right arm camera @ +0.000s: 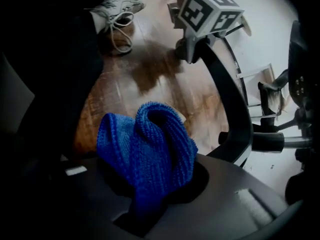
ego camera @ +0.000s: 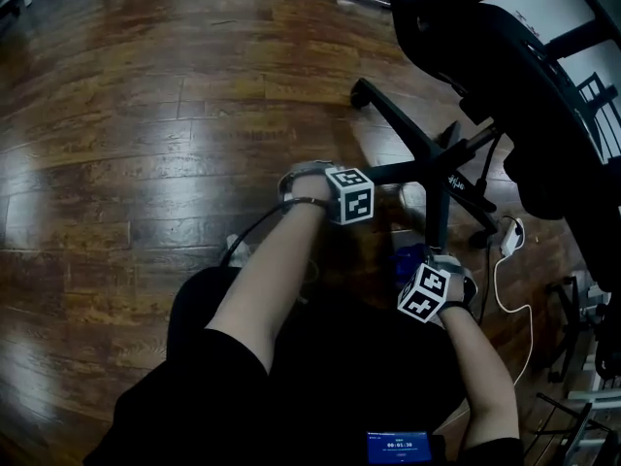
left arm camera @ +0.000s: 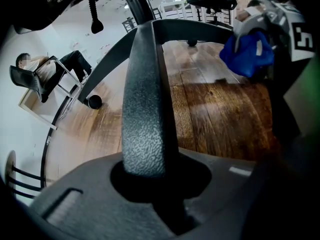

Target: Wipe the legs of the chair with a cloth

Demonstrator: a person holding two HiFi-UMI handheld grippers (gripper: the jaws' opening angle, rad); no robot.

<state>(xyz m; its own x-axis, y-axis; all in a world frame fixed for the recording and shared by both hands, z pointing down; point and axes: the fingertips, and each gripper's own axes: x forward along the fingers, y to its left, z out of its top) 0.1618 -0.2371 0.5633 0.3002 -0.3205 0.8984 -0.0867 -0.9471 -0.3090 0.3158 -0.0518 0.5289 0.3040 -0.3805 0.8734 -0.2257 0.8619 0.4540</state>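
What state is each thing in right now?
left tool: shut on leg
right tool: shut on cloth
cloth: bunched up, clear of that leg
leg: gripped, not under the cloth

cloth: blue | chair leg: black, pebbled | floor: brown wood grain

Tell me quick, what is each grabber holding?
The left gripper is closed on the chair leg.
The right gripper is closed on the blue cloth.
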